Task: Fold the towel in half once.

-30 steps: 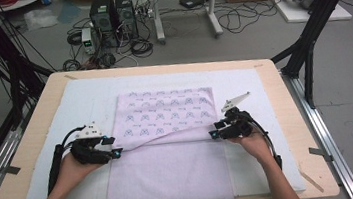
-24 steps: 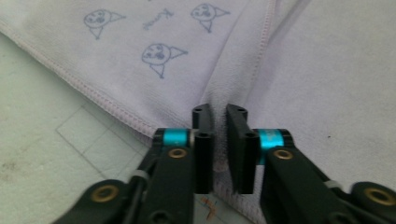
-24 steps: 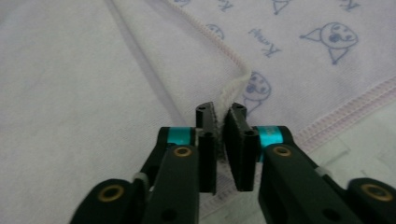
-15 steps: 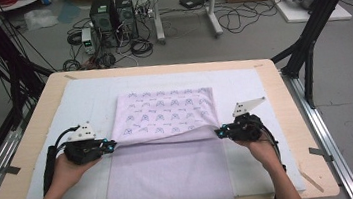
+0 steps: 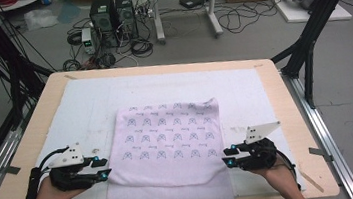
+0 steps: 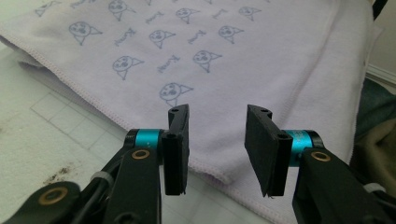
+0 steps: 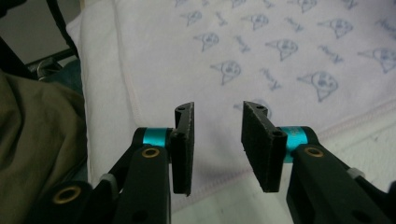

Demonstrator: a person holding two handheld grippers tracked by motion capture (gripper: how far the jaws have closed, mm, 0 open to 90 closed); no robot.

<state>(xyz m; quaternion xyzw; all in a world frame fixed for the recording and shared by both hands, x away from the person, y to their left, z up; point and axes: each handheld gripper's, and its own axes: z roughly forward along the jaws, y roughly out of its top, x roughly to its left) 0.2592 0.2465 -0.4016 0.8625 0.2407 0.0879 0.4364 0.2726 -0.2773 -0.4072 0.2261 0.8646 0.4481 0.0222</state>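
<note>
A wooden bench (image 5: 287,117) carries a white mat (image 5: 90,109), and on it lies a folded lilac printed towel (image 5: 170,150), its near edge overhanging the bench. The left hand-held gripper (image 5: 106,168) and right hand-held gripper (image 5: 227,157) flank the towel, jaws just opened, apart and empty.

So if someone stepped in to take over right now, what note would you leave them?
Left gripper: jaws just opened, nothing between them, at the towel's left edge.
Right gripper: the same, at its right edge.
Towel: on the white mat, far part folded toward the person, printed side up; a plain strip shows at the near edge and hangs off the table.
Done: first fold laid and let go.
Left: probably further folds.
</note>
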